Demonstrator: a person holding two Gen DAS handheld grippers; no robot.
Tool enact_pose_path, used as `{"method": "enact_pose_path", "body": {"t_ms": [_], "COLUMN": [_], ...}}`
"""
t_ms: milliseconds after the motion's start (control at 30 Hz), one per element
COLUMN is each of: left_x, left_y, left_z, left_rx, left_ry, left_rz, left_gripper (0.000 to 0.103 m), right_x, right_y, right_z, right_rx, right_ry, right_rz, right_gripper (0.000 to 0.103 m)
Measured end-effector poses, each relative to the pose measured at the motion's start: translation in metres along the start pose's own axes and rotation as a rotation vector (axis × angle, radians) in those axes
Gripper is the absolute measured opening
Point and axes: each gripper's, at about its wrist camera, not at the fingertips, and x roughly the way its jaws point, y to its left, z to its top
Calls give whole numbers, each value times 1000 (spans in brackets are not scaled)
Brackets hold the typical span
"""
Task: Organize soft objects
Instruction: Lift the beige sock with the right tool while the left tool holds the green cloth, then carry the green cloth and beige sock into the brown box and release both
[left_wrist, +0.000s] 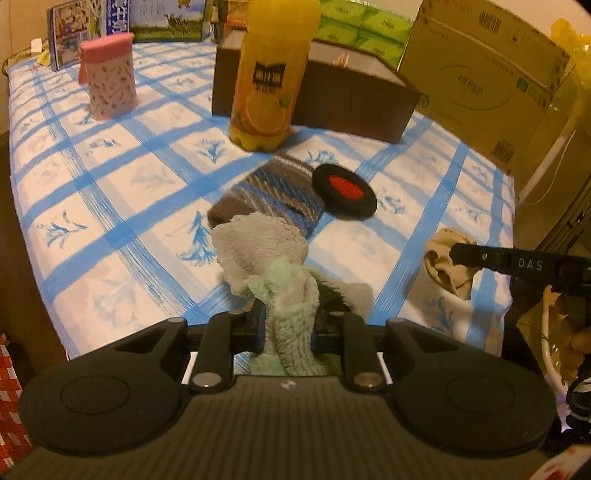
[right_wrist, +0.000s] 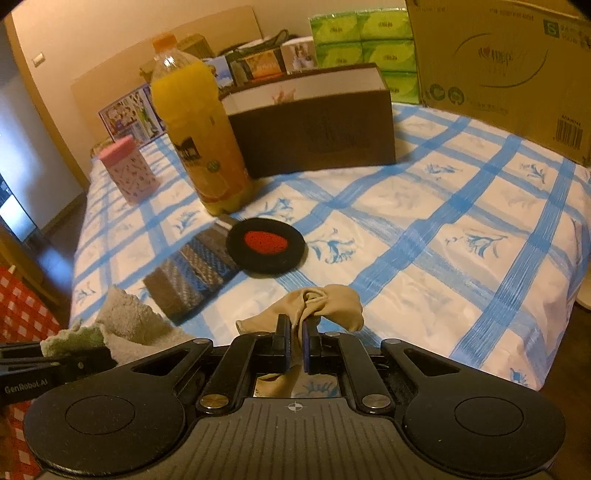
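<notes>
Two soft things lifted, two left on the table

The left gripper (left_wrist: 288, 325) pinches a fluffy green-grey sock (left_wrist: 280, 266); the right gripper (right_wrist: 296, 332) is clamped on a beige sock (right_wrist: 325, 301). At 11 o'clock of the beige sock, a striped cloth (right_wrist: 195, 273) and a black-red pad (right_wrist: 266, 245) lie unsorted before the brown box (right_wrist: 314, 133).

Beige wall (right_wrist: 55, 122) — dark floor (right_wrist: 61, 236) — blue-checked tablecloth (right_wrist: 424, 229).

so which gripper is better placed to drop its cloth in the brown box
Left, marginally: from its fluffy cloth the brown box lies straight ahead; the right gripper, holding a beige cloth, is equally far.
</notes>
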Motion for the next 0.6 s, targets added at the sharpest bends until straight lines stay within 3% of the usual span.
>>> {"method": "enact_pose_path", "body": {"t_ms": [367, 600], "left_x": [-49, -69], "left_y": [12, 33], "left_z": [15, 45], "left_rx": [-24, -41], "left_ry": [-112, -188], "left_rz": [19, 48], "left_gripper": [18, 18], "right_x": [-28, -31], "right_y": [10, 10], "right_z": [13, 39], "right_rx": [-11, -42], "right_ry": [-44, -86], "right_rz": [69, 92], "right_gripper": [6, 6]}}
